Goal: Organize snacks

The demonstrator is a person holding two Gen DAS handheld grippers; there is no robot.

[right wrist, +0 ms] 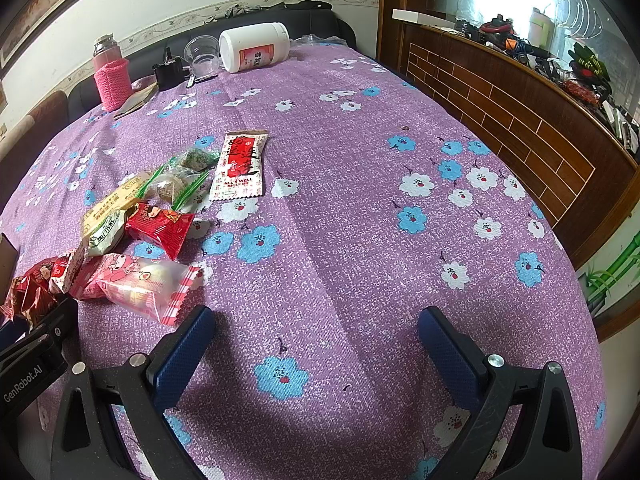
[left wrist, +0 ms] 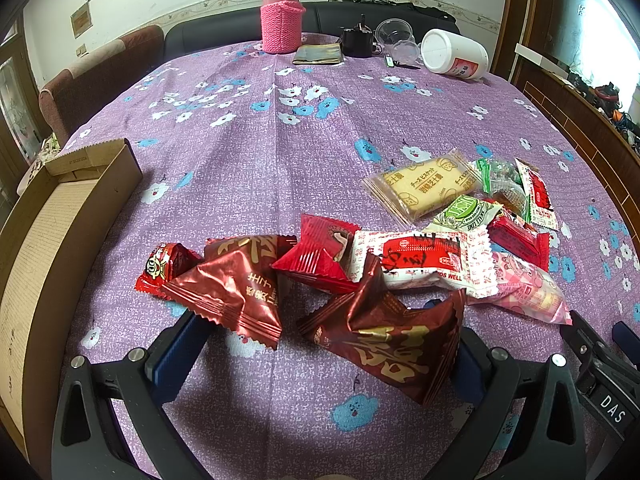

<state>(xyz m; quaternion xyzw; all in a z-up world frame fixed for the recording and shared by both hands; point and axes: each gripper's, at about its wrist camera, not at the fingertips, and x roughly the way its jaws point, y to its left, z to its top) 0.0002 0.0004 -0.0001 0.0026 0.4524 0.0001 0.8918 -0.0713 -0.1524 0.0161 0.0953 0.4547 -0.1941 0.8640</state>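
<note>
Several wrapped snacks lie in a loose pile on the purple flowered tablecloth (left wrist: pixel 248 128). In the left wrist view my left gripper (left wrist: pixel 316 320) is open, its blue fingers either side of a dark red gold-lettered packet (left wrist: pixel 384 344), with another dark red packet (left wrist: pixel 228 292) over the left finger. Behind lie a white and red packet (left wrist: pixel 424 260), a pink packet (left wrist: pixel 524 292) and a biscuit pack (left wrist: pixel 420 188). An open cardboard box (left wrist: pixel 60 232) stands at the left. My right gripper (right wrist: pixel 316 320) is open and empty over bare cloth, right of the pink packet (right wrist: pixel 136 284).
At the table's far end stand a pink flask in a knitted sleeve (left wrist: pixel 282 20), a toppled white jar (left wrist: pixel 456 54), clear plastic cups (left wrist: pixel 394 36) and a small black object (left wrist: pixel 357 42). A brown brick-patterned wooden counter (right wrist: pixel 520 120) runs along the right side. A sofa sits behind the table.
</note>
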